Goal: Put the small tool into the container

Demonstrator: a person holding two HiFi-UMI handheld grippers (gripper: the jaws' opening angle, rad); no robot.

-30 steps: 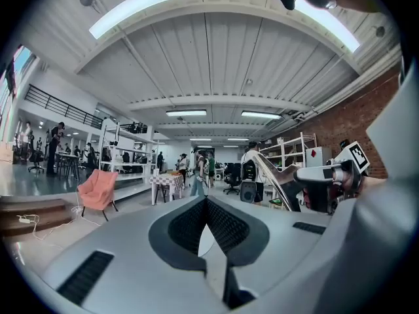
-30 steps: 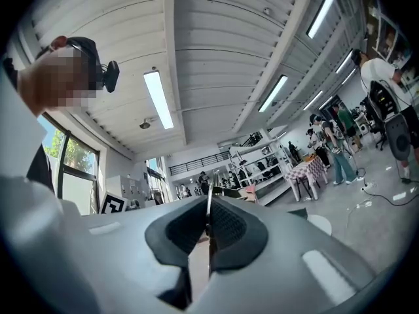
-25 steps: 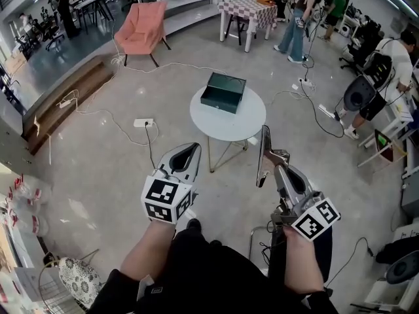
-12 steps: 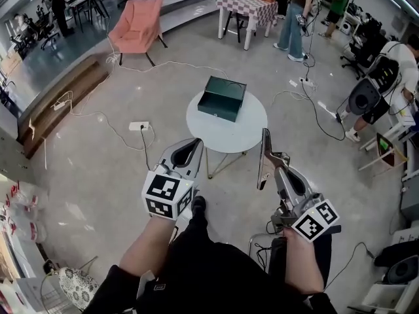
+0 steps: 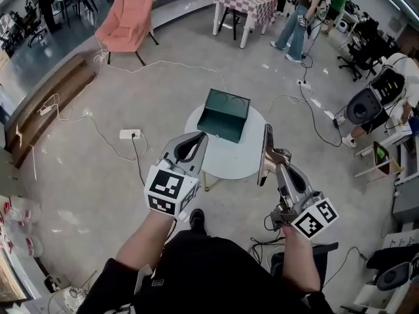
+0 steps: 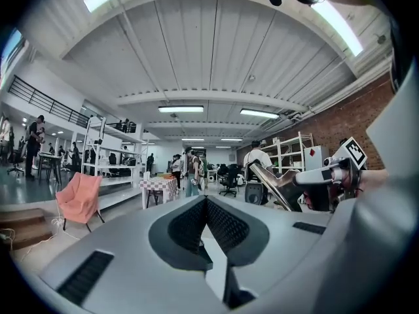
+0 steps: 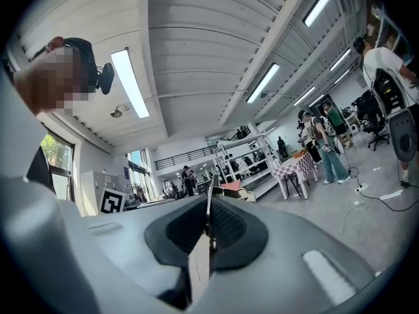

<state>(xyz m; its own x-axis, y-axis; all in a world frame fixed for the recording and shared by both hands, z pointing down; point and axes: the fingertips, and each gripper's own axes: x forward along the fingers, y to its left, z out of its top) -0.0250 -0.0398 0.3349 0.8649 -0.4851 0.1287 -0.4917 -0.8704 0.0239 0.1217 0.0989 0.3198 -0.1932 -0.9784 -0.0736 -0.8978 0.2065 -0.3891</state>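
A dark green open box (image 5: pixel 226 114) stands on a small round white table (image 5: pixel 252 156) in the head view, just beyond both grippers. My right gripper (image 5: pixel 273 163) is shut on a thin flat metal tool (image 5: pixel 264 154), held on edge over the table's right rim. In the right gripper view the tool (image 7: pixel 208 222) shows as a narrow blade clamped between the pads. My left gripper (image 5: pixel 201 137) is shut with nothing in it, its tips at the table's near left edge. The left gripper view shows the pads (image 6: pixel 196 222) meeting, and the right gripper with the tool (image 6: pixel 270 183) off to the right.
White cables and a power strip (image 5: pixel 129 134) lie on the floor left of the table. A pink armchair (image 5: pixel 124 21) and a checked table (image 5: pixel 245 5) stand further back. People and office chairs (image 5: pixel 363 106) are at the right.
The round table and green box have come closer in the head view. Both grippers, level and side by side, now reach over the table's near edge. The grip on the tool is unchanged.
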